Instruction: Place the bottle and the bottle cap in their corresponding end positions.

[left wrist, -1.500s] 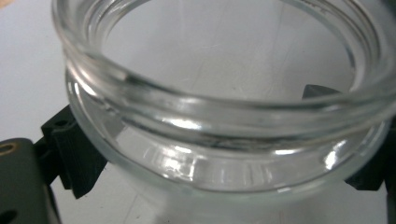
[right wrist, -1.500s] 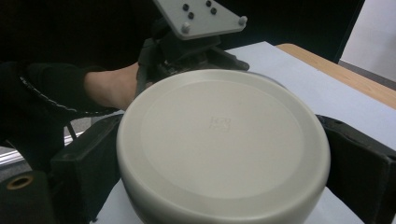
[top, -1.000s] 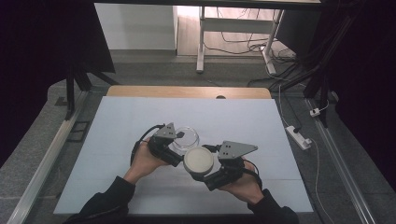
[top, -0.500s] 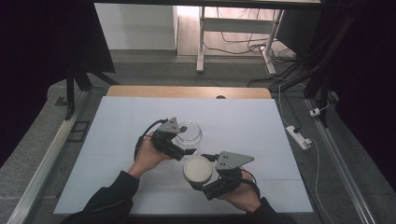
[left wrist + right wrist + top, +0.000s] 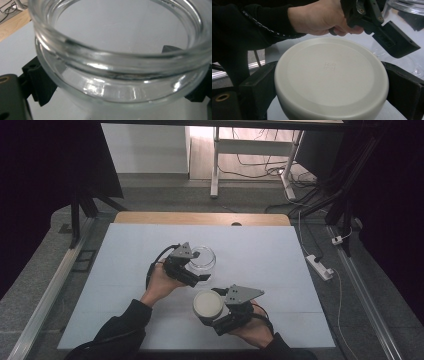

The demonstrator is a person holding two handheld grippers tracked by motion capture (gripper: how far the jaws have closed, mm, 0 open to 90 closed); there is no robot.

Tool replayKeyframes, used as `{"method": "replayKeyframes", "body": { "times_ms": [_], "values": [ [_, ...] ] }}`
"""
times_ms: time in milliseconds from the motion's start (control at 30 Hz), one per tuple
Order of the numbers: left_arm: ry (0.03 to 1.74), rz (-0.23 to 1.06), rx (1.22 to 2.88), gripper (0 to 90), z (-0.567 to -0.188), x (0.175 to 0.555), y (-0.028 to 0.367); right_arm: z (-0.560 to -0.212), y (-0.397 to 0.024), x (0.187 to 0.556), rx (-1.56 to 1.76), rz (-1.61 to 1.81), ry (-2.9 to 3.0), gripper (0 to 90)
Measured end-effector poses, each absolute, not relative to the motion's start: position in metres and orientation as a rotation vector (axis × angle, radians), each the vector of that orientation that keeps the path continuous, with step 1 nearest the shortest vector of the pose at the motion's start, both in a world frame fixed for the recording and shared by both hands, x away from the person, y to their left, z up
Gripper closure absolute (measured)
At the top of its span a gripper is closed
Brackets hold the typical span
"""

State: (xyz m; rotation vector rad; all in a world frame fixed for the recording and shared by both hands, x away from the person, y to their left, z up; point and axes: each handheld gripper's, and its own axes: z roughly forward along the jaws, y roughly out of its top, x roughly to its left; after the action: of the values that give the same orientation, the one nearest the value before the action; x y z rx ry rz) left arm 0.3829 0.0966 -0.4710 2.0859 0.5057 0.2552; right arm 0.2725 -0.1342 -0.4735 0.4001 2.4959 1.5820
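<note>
A clear glass jar without a lid stands mid-table, and my left gripper is shut on it from the near left. In the left gripper view the jar spans the frame, with a black jaw at each side of its body. Nearer the person, my right gripper is shut on a round white lid, held flat with its top up. In the right gripper view the lid sits between the two jaws. Behind it are the person's left hand, the left gripper and the jar's edge.
The table is a pale sheet with a wooden strip along its far edge. A power strip lies on the floor to the right. Metal rails run along both sides, and a white desk frame stands beyond.
The right gripper has drawn the white lid away from the jar, toward the person. The left gripper has shifted the jar slightly farther up the table.
</note>
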Motion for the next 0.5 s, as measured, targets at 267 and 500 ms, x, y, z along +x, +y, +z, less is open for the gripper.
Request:
{"method": "replayKeyframes", "body": {
  "times_ms": [267,500],
  "values": [
    [0.527,0.271,2.085,7.3,-0.479,0.396,0.092,-0.486,-0.131,0.278,0.412,1.559,2.499,7.2],
    [0.556,0.274,2.089,7.3,-0.490,0.404,0.089,-0.497,-0.127,0.284,0.413,1.536,2.498,7.2]
  ]
}}
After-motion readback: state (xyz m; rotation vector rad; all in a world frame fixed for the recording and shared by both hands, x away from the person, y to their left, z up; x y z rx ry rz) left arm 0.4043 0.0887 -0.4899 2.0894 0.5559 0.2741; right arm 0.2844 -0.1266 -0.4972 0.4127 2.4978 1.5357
